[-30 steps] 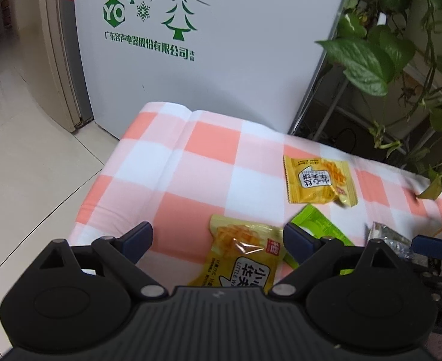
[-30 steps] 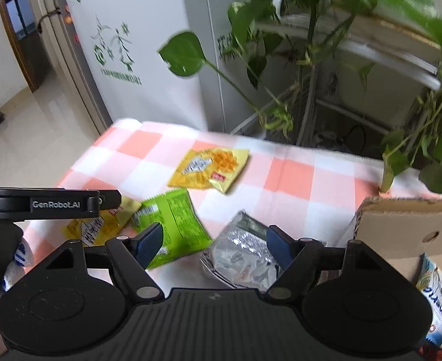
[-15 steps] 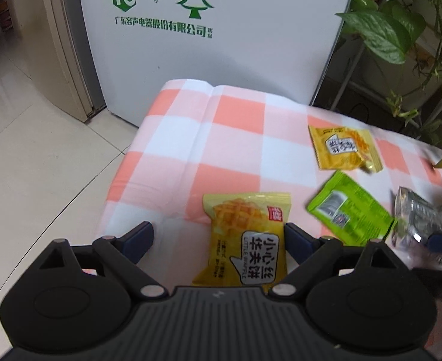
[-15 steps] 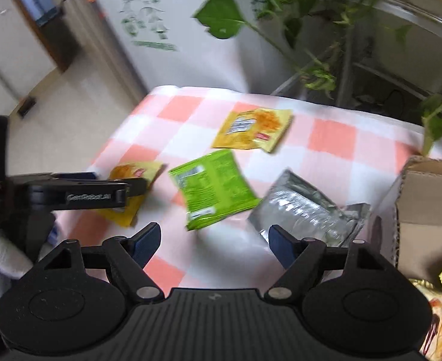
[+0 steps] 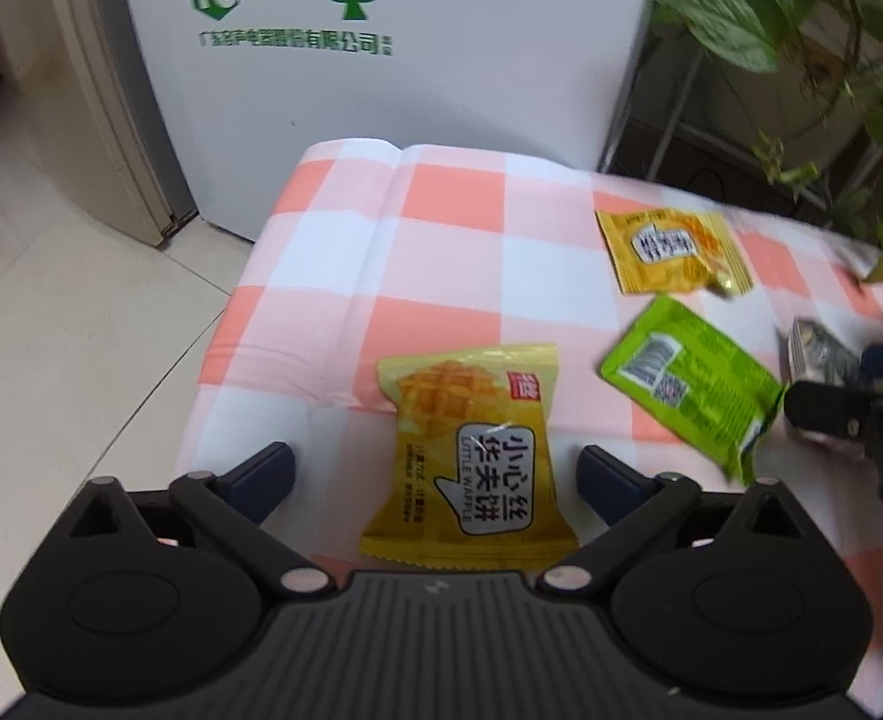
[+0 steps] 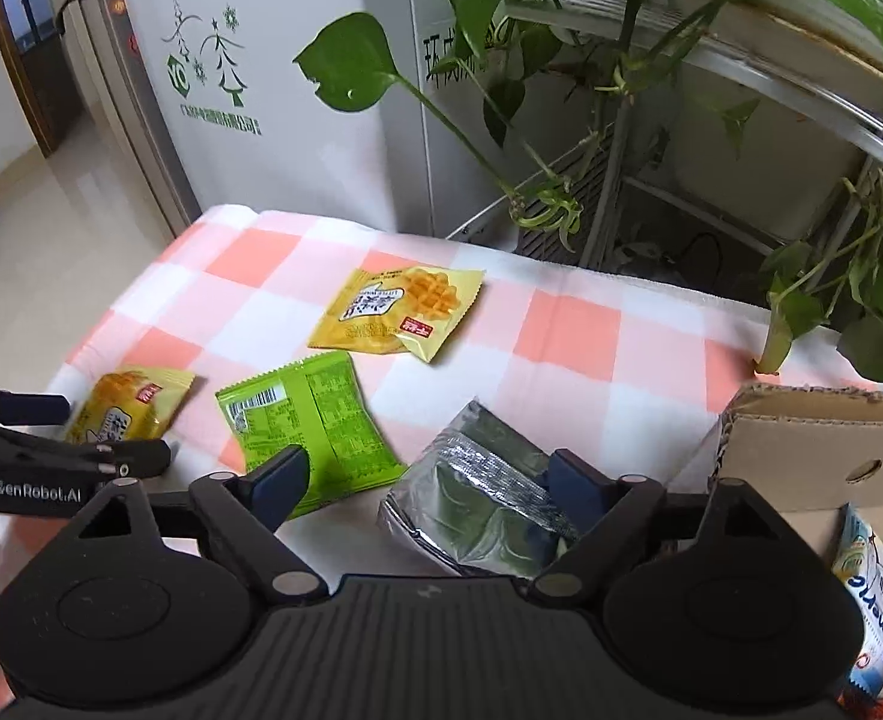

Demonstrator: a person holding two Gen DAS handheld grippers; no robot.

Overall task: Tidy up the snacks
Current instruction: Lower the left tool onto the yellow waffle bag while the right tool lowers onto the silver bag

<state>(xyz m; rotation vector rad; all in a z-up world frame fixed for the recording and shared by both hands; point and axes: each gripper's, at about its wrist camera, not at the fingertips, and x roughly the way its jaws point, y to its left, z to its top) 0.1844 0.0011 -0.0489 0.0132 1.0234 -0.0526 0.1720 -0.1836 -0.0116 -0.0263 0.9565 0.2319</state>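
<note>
A yellow waffle packet [image 5: 468, 456] lies flat on the checked cloth between the fingers of my left gripper [image 5: 435, 477]. Those jaws are opening and the pads stand clear of the packet on both sides. My right gripper [image 6: 429, 486] hovers over a silver foil packet [image 6: 477, 498], its jaws opening too, with nothing pressed. Its left finger [image 6: 279, 480] overlaps a green packet [image 6: 306, 414]. A second yellow waffle packet [image 6: 399, 312] lies further back. In the right wrist view, my left gripper [image 6: 105, 432] sits at the near yellow packet [image 6: 126, 402].
An open cardboard box [image 6: 819, 450] stands at the right with a blue-and-white snack bag [image 6: 867, 600] inside. A white fridge [image 5: 381, 90] is behind the checked table [image 5: 441, 228]. Plant leaves [image 6: 345, 66] on a metal rack overhang the back right. The floor drops off at left.
Both pairs of fingers have spread wider. The left view has shifted so the near yellow packet lies fully between its fingers. The right view swung and settled over the silver packet.
</note>
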